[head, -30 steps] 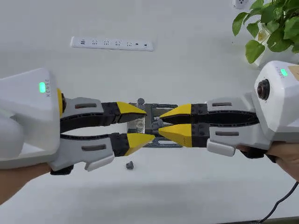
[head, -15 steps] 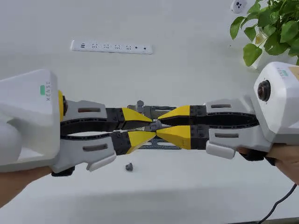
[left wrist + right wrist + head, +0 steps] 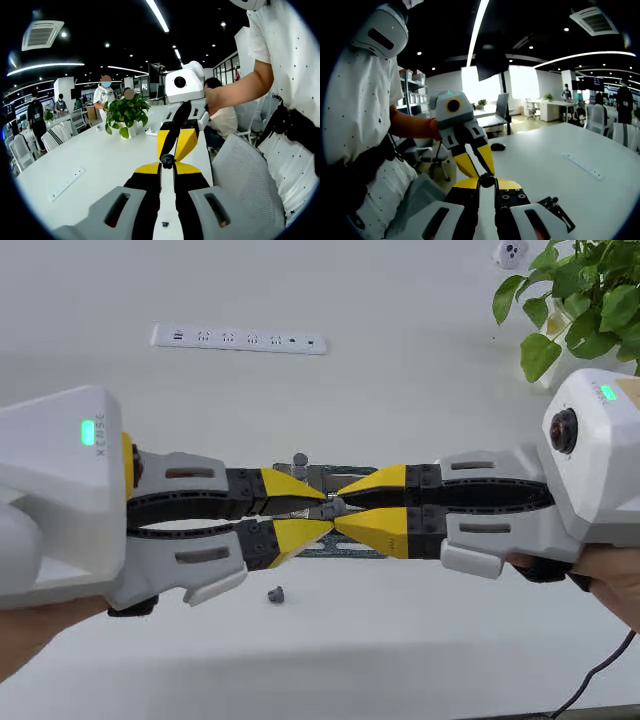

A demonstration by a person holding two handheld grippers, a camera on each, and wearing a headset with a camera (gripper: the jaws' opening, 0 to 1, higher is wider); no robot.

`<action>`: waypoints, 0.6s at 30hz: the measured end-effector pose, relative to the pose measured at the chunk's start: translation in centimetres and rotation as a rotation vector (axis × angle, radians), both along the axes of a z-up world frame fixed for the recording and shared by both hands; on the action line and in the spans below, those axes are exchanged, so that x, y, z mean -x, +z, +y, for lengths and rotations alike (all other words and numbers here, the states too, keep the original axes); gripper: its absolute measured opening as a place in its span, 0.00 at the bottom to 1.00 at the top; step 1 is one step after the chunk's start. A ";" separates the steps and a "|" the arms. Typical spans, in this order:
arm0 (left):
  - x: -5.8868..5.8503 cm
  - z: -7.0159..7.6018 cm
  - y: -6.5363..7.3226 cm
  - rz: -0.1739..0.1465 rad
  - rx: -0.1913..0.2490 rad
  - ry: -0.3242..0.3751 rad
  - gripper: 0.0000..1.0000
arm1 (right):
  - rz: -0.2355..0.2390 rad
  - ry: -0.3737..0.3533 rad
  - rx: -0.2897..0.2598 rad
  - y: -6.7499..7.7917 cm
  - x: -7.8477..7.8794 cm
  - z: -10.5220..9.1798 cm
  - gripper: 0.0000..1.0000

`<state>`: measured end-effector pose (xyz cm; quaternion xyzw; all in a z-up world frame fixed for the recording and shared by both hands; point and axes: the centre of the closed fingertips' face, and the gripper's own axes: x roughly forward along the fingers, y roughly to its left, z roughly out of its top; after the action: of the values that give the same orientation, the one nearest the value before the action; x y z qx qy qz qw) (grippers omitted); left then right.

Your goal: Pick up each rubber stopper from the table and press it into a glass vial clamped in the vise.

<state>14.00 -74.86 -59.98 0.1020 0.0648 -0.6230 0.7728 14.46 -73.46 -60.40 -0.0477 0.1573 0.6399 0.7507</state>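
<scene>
A small grey rubber stopper [image 3: 333, 508] hangs above the dark metal vise [image 3: 318, 477], pinched from both sides. My left gripper [image 3: 322, 510] comes in from the left and is shut on it. My right gripper [image 3: 343, 508] comes in from the right and is also shut on it, tip to tip. In the left gripper view the stopper [image 3: 167, 161] sits at my own jaw tips, with the other gripper's yellow fingers [image 3: 186, 142] beyond it. The right gripper view mirrors this: stopper [image 3: 486, 180], then the left gripper's yellow fingers [image 3: 482, 157]. A second stopper [image 3: 276, 594] lies on the table. The jaws hide the vial.
A white power strip [image 3: 238, 340] lies at the far side of the white table [image 3: 400, 360]. A potted green plant [image 3: 580, 300] stands at the far right corner. A black cable [image 3: 600, 675] runs off the near right edge. Office chairs and people stand beyond the table.
The left gripper was open a second ago and has shut on the stopper that the right gripper holds. The second stopper on the table has not moved.
</scene>
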 end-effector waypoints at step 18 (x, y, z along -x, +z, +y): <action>0.3 0.5 0.6 0.081 0.049 -0.029 0.04 | 0.024 0.024 -0.011 0.7 0.5 0.3 0.07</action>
<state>13.66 -74.31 -59.42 0.0584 0.0792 -0.6391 0.7628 13.92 -73.11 -59.72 -0.0377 0.1619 0.6503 0.7413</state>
